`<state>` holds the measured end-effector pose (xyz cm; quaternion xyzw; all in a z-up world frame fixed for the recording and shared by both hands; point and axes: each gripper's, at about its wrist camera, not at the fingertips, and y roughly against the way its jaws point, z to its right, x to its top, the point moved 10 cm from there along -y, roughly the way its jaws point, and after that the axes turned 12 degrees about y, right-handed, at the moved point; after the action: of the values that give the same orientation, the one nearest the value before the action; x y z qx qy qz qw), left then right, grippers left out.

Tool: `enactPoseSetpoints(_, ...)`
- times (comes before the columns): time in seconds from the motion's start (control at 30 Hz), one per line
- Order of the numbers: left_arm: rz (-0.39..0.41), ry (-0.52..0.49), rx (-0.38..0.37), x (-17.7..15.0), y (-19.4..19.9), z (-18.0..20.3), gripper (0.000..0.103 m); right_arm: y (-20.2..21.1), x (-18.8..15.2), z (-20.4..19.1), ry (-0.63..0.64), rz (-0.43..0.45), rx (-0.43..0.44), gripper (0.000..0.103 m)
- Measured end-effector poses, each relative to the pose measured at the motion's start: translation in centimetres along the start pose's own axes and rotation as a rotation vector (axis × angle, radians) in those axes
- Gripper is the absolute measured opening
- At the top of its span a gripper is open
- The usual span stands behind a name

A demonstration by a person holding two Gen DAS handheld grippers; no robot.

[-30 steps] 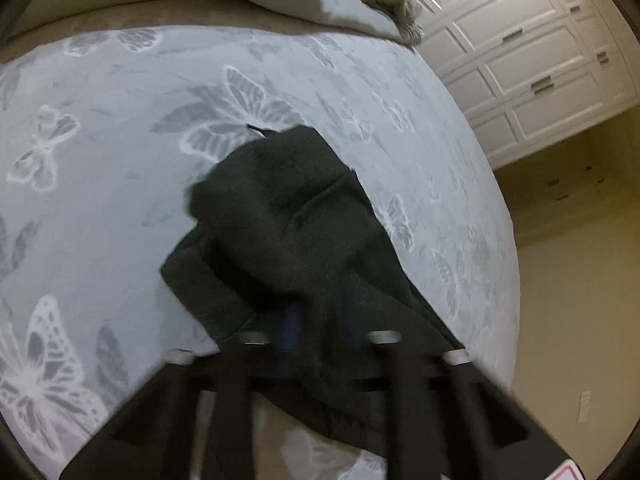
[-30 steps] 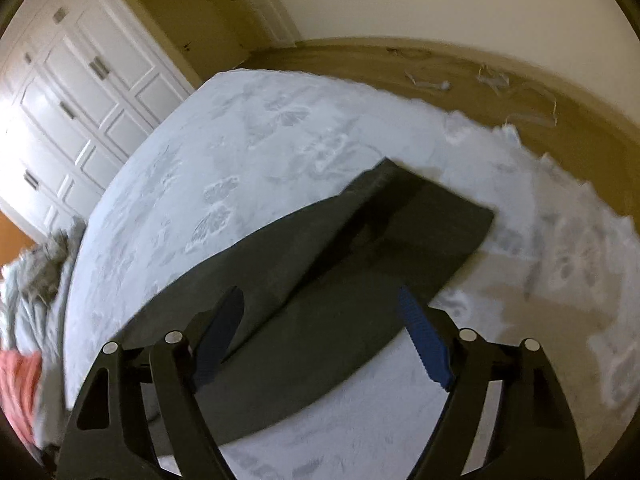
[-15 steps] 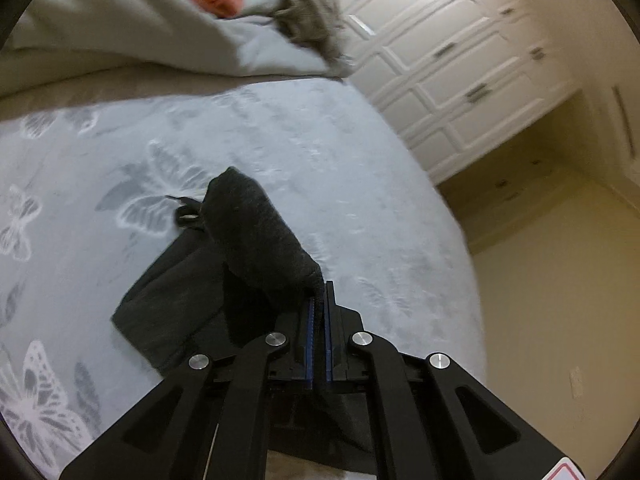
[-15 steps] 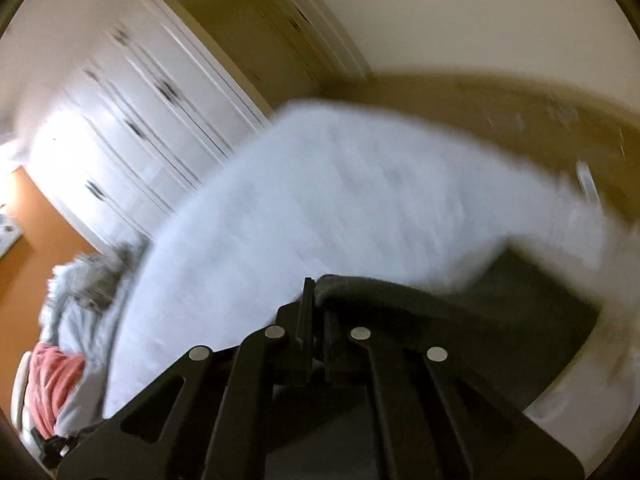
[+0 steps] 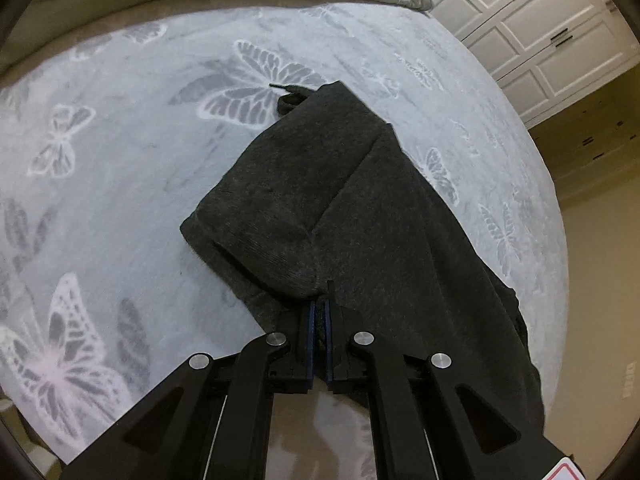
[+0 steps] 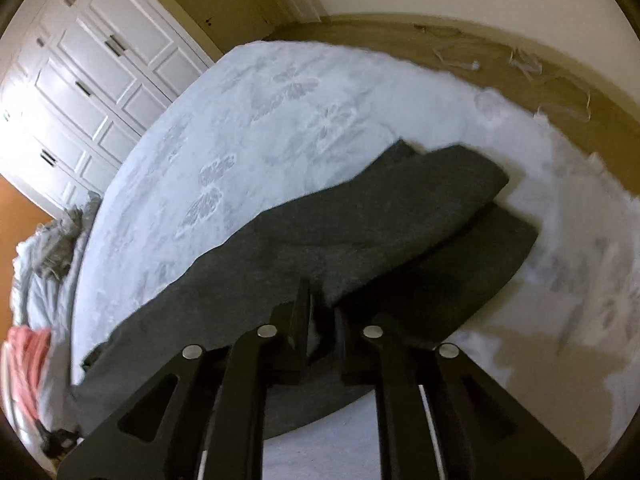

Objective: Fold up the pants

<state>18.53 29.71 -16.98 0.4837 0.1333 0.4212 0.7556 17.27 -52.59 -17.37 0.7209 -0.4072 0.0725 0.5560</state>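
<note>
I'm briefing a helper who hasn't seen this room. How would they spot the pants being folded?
Find the bed covered by a pale grey butterfly-print blanket, with white panelled closet doors beyond it. The dark charcoal pants lie on the blanket, one edge pinched by the left gripper and another by the right gripper. They are the only dark item there; the bedding heap is pale.
</note>
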Motion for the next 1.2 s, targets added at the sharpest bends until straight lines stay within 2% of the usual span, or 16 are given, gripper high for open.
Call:
enactPoseSetpoints(0.2, 0.049, -0.017, -0.056, 0.8, 2.1, 0.8, 0.002, 6.5, 4.6, -2.3, 0.051, 0.222, 0.052, 0.004)
enactPoseSetpoints(0.23, 0.031, -0.003, -0.046, 0.9, 1.9, 0.2, 0.002, 6.7, 4.4, -1.8, 0.071, 0.22, 0.027, 0.004)
enactPoseSetpoints(0.37, -0.042, 0.045, -0.011, 0.6, 0.4, -1.6, 0.002, 2.5, -0.5, 2.9, 0.027, -0.014, -0.052, 0.004)
enactPoseSetpoints(0.43, -0.043, 0.026, 0.004, 0.4, 0.2, -1.3, 0.002, 2.3, -1.1, 3.3, 0.045, -0.024, -0.036, 0.005)
enactPoseSetpoints(0.53, -0.022, -0.011, 0.034, 0.3, 0.3, -0.9, 0.002, 3.4, 0.4, 3.0, 0.003, 0.045, -0.026, 0.035)
enactPoseSetpoints(0.57, -0.02, -0.009, 0.041, 0.2, 0.2, -0.9, 0.002, 3.6, 1.0, 3.2, -0.027, 0.08, -0.036, 0.07)
enactPoseSetpoints(0.6, -0.023, 0.001, 0.046, 0.2, 0.1, -0.9, 0.003, 3.8, 1.4, 3.5, -0.044, 0.103, -0.047, 0.083)
enactPoseSetpoints(0.63, -0.025, 0.012, 0.046, 0.3, 0.0, -0.9, 0.003, 3.8, 1.9, 3.8, -0.057, 0.121, -0.051, 0.082)
enactPoseSetpoints(0.67, -0.024, 0.021, 0.047, 0.4, -0.1, -0.9, 0.002, 3.3, 2.3, 3.7, -0.068, 0.124, -0.042, 0.058)
enactPoseSetpoints(0.7, -0.021, 0.025, 0.047, 0.3, -0.2, -0.9, 0.002, 2.8, 2.7, 3.4, -0.083, 0.112, -0.027, 0.017)
enactPoseSetpoints(0.73, -0.011, 0.028, 0.041, 0.4, -0.1, -0.8, 0.002, 2.9, 3.3, 2.8, -0.092, 0.121, -0.006, 0.001)
enactPoseSetpoints(0.87, 0.045, -0.009, -0.017, 1.2, 1.7, 0.6, 0.002, 11.2, 8.6, -3.2, 0.082, 0.388, 0.108, 0.0)
enactPoseSetpoints(0.9, 0.044, -0.022, -0.019, 1.3, 1.7, 0.7, 0.002, 12.2, 8.9, -3.1, 0.11, 0.41, 0.08, 0.0)
enactPoseSetpoints(1.07, -0.031, -0.003, 0.04, 0.9, -0.3, -1.0, 0.002, 3.6, 1.6, 6.2, 0.021, 0.037, -0.169, 0.0)
enactPoseSetpoints(1.13, -0.031, -0.011, 0.044, 1.0, -0.1, -1.0, 0.002, 3.5, 0.9, 6.9, 0.023, 0.022, -0.183, 0.0)
enactPoseSetpoints(1.2, -0.011, -0.024, 0.063, 1.1, 0.3, -1.0, 0.003, 5.3, 1.6, 7.1, 0.023, 0.026, -0.304, 0.006)
